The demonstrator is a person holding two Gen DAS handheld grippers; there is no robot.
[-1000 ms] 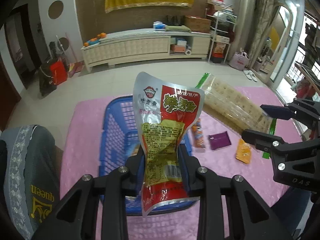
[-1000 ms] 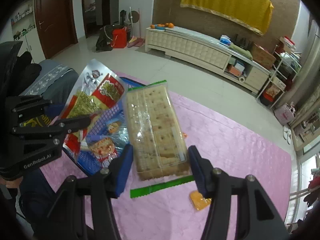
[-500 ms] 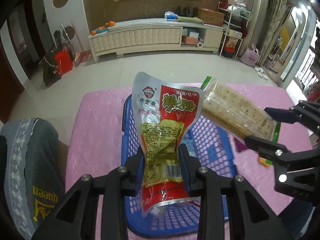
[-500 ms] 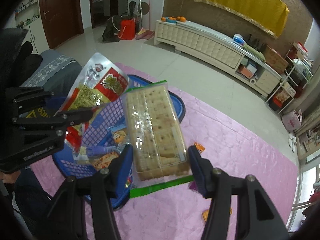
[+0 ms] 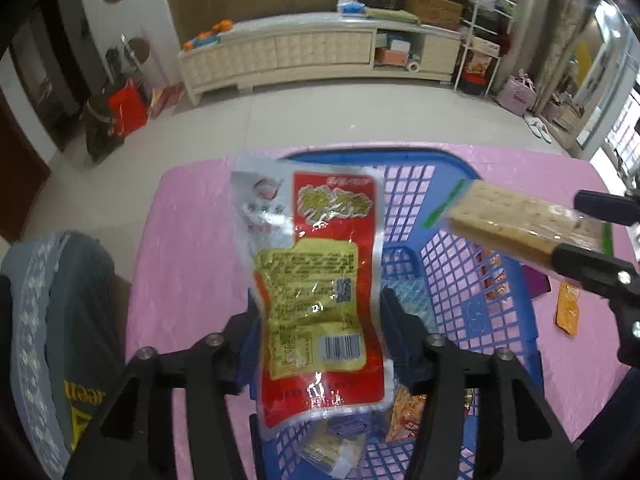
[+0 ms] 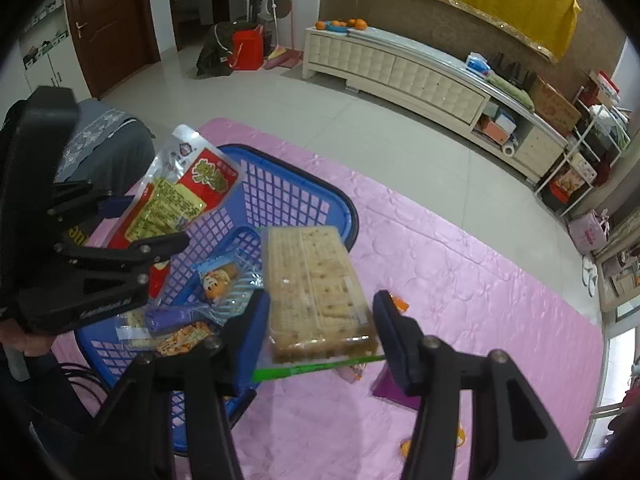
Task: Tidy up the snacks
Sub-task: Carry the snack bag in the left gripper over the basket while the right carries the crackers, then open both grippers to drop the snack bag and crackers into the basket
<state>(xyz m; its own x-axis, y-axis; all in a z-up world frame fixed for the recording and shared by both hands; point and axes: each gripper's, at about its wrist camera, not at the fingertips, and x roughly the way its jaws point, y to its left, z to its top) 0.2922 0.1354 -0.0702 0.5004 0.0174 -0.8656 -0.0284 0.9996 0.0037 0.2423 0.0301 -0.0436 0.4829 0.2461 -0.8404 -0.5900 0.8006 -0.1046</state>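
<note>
A red and yellow snack packet (image 5: 320, 280) (image 6: 180, 192) hangs between the fingers of my left gripper (image 5: 320, 308) (image 6: 156, 220), above the near left part of the blue basket (image 5: 460, 164) (image 6: 328, 196). The left jaws are opening, and the packet lies flat and loose between the pads. My right gripper (image 6: 320, 304) (image 5: 566, 228) has its pads closing on a clear pack of crackers (image 6: 312, 276) (image 5: 512, 224), held level over the basket's right side. Several small snacks (image 6: 216, 280) lie inside the basket.
The basket stands on a pink tablecloth (image 5: 192, 240) (image 6: 460, 280). An orange sachet (image 5: 568, 312) and a purple sachet (image 6: 396, 392) lie on the cloth to the basket's right. A grey-covered chair (image 5: 52, 320) stands to the left. A long cream cabinet (image 5: 320, 52) lines the far wall.
Both grippers have come down and over the basket. The left jaws, pinched on the red packet before, have spread and the packet has flattened out. The cracker pack stays gripped.
</note>
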